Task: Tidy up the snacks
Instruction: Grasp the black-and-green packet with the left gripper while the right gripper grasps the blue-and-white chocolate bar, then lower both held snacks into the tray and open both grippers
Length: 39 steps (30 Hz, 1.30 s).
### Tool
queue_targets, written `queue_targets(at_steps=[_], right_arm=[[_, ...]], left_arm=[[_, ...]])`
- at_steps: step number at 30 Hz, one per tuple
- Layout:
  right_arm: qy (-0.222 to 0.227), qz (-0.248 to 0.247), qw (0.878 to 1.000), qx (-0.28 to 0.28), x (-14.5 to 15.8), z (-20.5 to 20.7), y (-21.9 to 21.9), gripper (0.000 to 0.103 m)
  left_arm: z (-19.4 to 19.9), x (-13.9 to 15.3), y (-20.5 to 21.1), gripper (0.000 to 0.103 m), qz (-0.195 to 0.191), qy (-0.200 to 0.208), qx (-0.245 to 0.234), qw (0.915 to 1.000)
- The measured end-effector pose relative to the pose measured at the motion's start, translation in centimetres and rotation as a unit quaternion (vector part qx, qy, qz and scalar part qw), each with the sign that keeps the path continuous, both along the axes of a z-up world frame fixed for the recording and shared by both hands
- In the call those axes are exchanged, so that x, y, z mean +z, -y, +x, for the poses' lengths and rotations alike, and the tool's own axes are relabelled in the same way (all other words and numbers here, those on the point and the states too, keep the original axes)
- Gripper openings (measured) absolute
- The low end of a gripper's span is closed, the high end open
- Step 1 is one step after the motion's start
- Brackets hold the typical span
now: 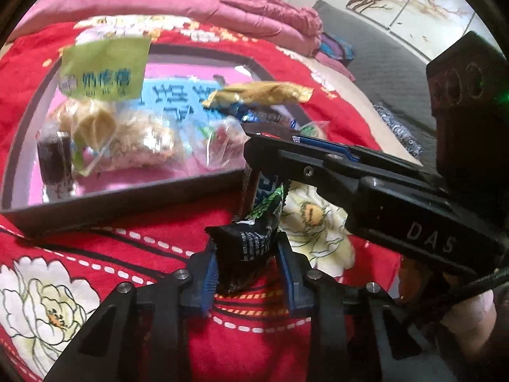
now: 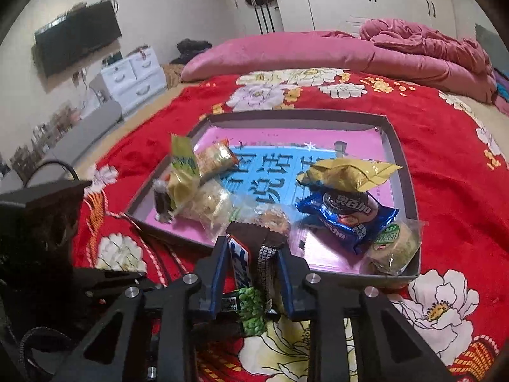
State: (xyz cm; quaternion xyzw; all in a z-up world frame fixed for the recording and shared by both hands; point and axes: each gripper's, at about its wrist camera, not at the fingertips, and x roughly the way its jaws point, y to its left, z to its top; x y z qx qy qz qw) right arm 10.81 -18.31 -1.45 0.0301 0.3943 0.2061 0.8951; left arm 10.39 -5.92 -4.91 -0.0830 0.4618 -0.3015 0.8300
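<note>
- Bedroom setting: a bed with a red floral blanket (image 2: 445, 165) fills both views, with a pink quilt (image 2: 423, 51) bunched at the upper right of the right wrist view and a wall television (image 2: 78, 36) at its upper left.
- On the blanket sits a shallow dark tray (image 2: 402, 172) with a pink and blue lining, and most of the snacks already lie in it.
- Along the left of the tray I see a green-topped bag (image 2: 181, 159) leaning on clear-wrapped pastries (image 2: 213, 202); to the right are a yellow packet (image 2: 350, 172), a blue cookie pack (image 2: 348, 219) beneath it, and a round green-labelled cake (image 2: 393, 245) in the near right corner.
- Both grippers are on one dark snack bar (image 1: 254, 238), which stands just outside the tray's near wall, low in the centre of each view.
- My left gripper (image 1: 248, 270) is clamped on the bar's lower end, blue pads pressing its wrapper from both sides.
- My right gripper (image 2: 253, 264) is clamped on the upper part of the same bar; in the left wrist view it reaches in from the right of the frame.
- I judge the task nearly done: the bar is the only snack I can see outside the tray.
- What remains, as I read it, is for one gripper to let go so the other can carry the bar over the wall and set it in the bare middle of the lining.
</note>
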Motion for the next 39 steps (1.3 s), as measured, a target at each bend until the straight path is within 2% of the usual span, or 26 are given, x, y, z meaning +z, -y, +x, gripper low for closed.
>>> queue_targets(at_steps=[7,9,11,14,17,21,23,26,34,39], right_arm=[[0.038,0.046,0.998,-0.019,2.3,-0.3,1.6,0.029],[0.048,0.048,0.997,-0.028,2.8,-0.2,1.9,0.029],[0.062,0.054,0.996,-0.04,3.3,-0.1,2.4,0.029],[0.078,0.064,0.993,-0.065,3.9,0.4,3.0,0.029],[0.081,0.063,0.99,-0.093,3.8,1.2,3.7,0.029],[0.061,0.054,0.991,-0.105,2.6,2.3,4.1,0.029],[0.056,0.049,0.991,-0.107,2.2,2.6,4.1,0.029],[0.051,0.043,0.992,-0.11,1.7,2.9,4.2,0.029],[0.046,0.011,0.993,-0.107,0.9,2.9,3.7,0.031],[0.055,0.012,0.993,-0.106,1.3,2.5,3.8,0.038]], left_arm=[[-0.5,2.8,-1.4,0.032,-0.027,0.034,0.021,0.9988],[-0.2,3.4,-1.9,0.031,-0.027,0.046,0.031,0.9981],[0.3,3.8,-2.5,0.025,-0.024,0.055,0.043,0.9973],[1.4,4.1,-3.2,0.025,-0.029,0.058,0.061,0.996],[2.5,4.1,-3.5,0.025,-0.026,0.059,0.076,0.995],[3.4,3.9,-3.3,0.026,-0.02,0.064,0.085,0.9942],[3.7,3.8,-3.2,0.027,-0.014,0.067,0.089,0.9936],[4.4,3.2,-2.8,0.028,0.017,0.072,0.102,0.9921],[4.7,2.6,-2.6,0.033,0.039,0.08,0.113,0.9897],[4.4,2.8,-2.4,0.045,0.047,0.078,0.111,0.9896]])
